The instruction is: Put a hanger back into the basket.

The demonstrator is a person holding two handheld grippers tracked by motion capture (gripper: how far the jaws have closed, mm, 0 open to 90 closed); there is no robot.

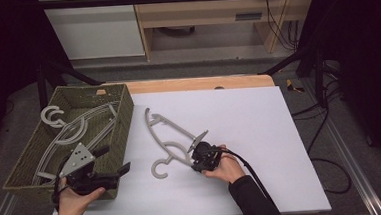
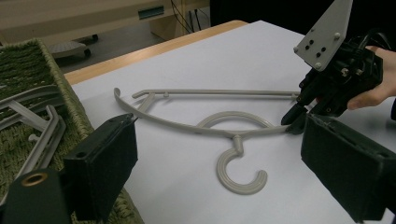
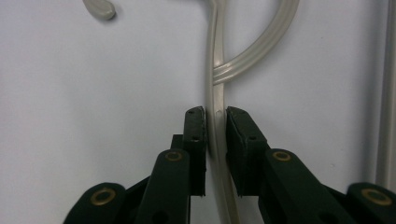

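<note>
High view: grey hanger point(image 1: 173, 138) lies flat on the white worktop point(image 1: 260, 133), left of centre, its hook toward the near edge and its far tip toward the far-left corner. Right gripper point(image 1: 200, 157) sits at the hanger's right arm, held by the right hand point(image 1: 228, 168). To the right of the hand the sheet is bare up to the right edge; bare room also runs along the far edge. Woven basket point(image 1: 124, 119) stands on the left edge with more grey hangers point(image 1: 75, 132) inside, its right wall just beside the hanger's far tip. Left gripper point(image 1: 116, 164) hangs over the basket's near-right corner in the left hand point(image 1: 74, 202), jaws spread, nothing between them.

Left gripper view: the 2 black pads point(image 2: 109, 163) stand wide apart and frame the hanger, whose hook point(image 2: 240, 175) curls toward this camera on open sheet. The right gripper pinches the hanger's arm at its right end. The basket's rim is at the left; a wooden edge strip point(image 2: 140, 51) runs along the far side of the sheet.

Right gripper view: both pads point(image 3: 196, 135) are pressed on the hanger's thin arm just below where the loop point(image 3: 261, 51) joins it. White sheet on both sides of the jaws is free.
</note>
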